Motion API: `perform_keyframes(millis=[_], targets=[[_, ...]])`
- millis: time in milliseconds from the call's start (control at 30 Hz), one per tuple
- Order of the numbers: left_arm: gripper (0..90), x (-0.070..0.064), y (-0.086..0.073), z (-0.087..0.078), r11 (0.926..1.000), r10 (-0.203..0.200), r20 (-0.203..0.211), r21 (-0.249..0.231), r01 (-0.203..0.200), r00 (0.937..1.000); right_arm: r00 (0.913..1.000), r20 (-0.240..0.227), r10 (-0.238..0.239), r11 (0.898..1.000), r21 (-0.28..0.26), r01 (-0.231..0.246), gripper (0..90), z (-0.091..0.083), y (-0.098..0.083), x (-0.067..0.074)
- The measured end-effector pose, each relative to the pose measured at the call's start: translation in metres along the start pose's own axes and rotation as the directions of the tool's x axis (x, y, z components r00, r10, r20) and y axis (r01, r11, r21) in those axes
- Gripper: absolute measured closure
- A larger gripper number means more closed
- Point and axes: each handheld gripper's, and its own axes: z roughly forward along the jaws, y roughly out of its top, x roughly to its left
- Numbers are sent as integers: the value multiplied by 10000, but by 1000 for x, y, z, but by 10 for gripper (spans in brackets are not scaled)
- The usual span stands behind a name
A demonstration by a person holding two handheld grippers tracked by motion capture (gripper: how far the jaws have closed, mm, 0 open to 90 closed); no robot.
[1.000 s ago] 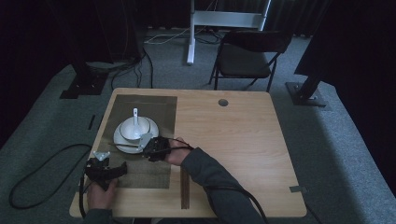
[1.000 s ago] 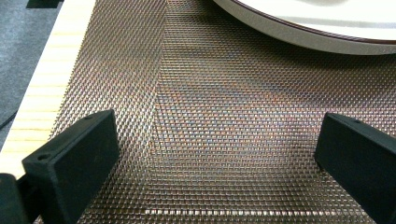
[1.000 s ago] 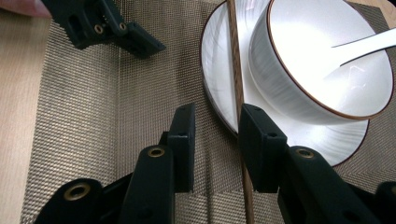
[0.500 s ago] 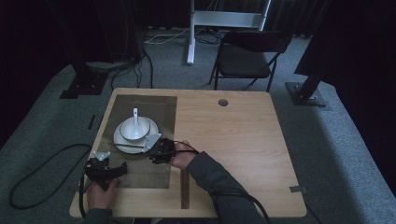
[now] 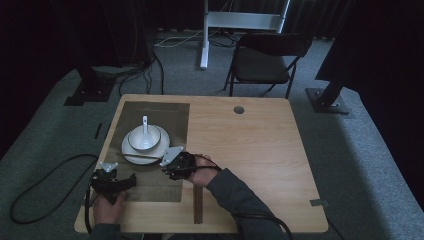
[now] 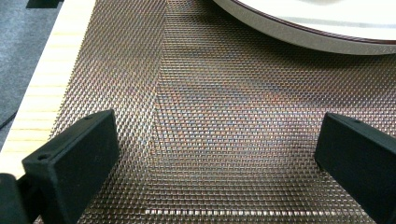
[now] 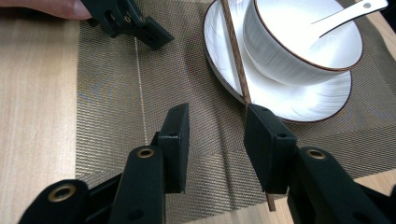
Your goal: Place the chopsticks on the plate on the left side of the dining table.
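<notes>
Right gripper (image 7: 215, 135): black jaws apart, just been opening, nothing between them; the gap suits a release, not a grip.
Thin brown wooden chopstick (image 7: 236, 56): lies freely, its near end beside and behind the right-hand jaw, its far part across the plate rim next to the bowl. Judged set down as tableware, rim-propped so the tip stays off the mat.
Left gripper (image 6: 215, 154): black jaws wide apart, holding nothing, low over the mat; judged parked clear of the working side.
Woven bronze-gold mesh placemat (image 5: 165, 112): flat on the light wooden table (image 5: 260, 145), serving as the base for the setting.
White round ceramic plate with dark rim (image 7: 308, 105): on the mat, carrying the bowl.
White ceramic bowl with brown rim (image 7: 299, 42): centred on the plate.
White ceramic spoon (image 7: 348, 13): rests inside the bowl, handle leaning on its edge.
</notes>
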Motion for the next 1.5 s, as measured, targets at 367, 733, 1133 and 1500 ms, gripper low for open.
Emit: perform_keyframes(millis=[367, 733, 1133, 1500], targets=[[2, 0, 0, 0, 10000, -5, 0, 2, 5, 10000, 9991, 220, 367, 9983, -451, -356, 603, -18, -1, 10], [2, 0, 0, 0, 10000, -1, -2, 3, 1, 10000, 9930, 479, 1081, 9922, -678, -1048, 596, -27, -1, 14], [2, 0, 0, 0, 10000, -1, -1, 2, 1, 10000, 9851, 795, 1525, 9867, -696, -1471, 585, -41, -13, 18], [2, 0, 0, 0, 10000, 4, 2, 19, -4, 10000, 9792, 932, 1805, 9822, -696, -1744, 572, -50, -27, 17]])
